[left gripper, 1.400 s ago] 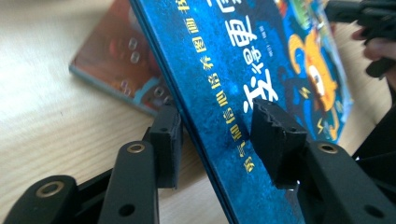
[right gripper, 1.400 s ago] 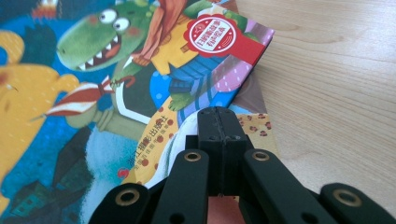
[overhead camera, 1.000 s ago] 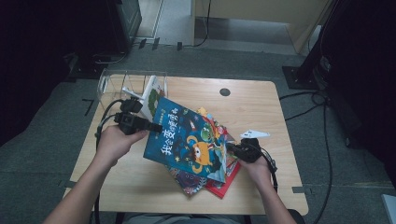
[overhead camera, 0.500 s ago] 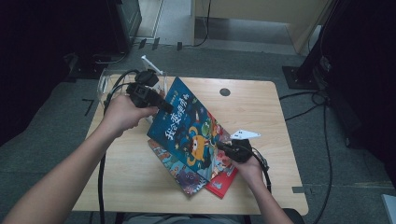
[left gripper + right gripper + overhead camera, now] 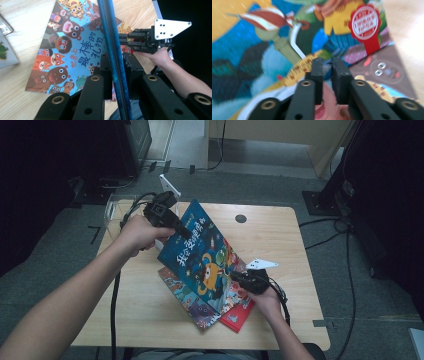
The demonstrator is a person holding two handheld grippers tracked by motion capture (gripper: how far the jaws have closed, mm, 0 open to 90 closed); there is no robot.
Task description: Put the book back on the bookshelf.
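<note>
A blue picture book [image 5: 200,255] with an orange character on its cover stands tilted over the table [image 5: 285,240]. My left gripper [image 5: 177,227] is shut on its upper left edge and holds that side up. In the left gripper view the thin blue book edge [image 5: 112,47] runs between my left gripper's [image 5: 115,67] jaws. My right gripper [image 5: 235,276] sits at the book's lower right side, with its jaws nearly together. In the right gripper view my right gripper [image 5: 327,67] points at a blurred colourful cover [image 5: 274,37]. I cannot tell whether it pinches anything.
An animal-cover book [image 5: 62,55] lies flat under the raised one, also seen as the animal-cover book [image 5: 187,297]. A red book [image 5: 240,315] lies beneath it. A clear stand [image 5: 116,209] occupies the table's back left corner. A small dark hole [image 5: 241,218] marks the tabletop.
My left gripper has lifted the blue book's left edge up and toward the back left, so the book tilts more steeply. My right gripper shifted slightly left.
</note>
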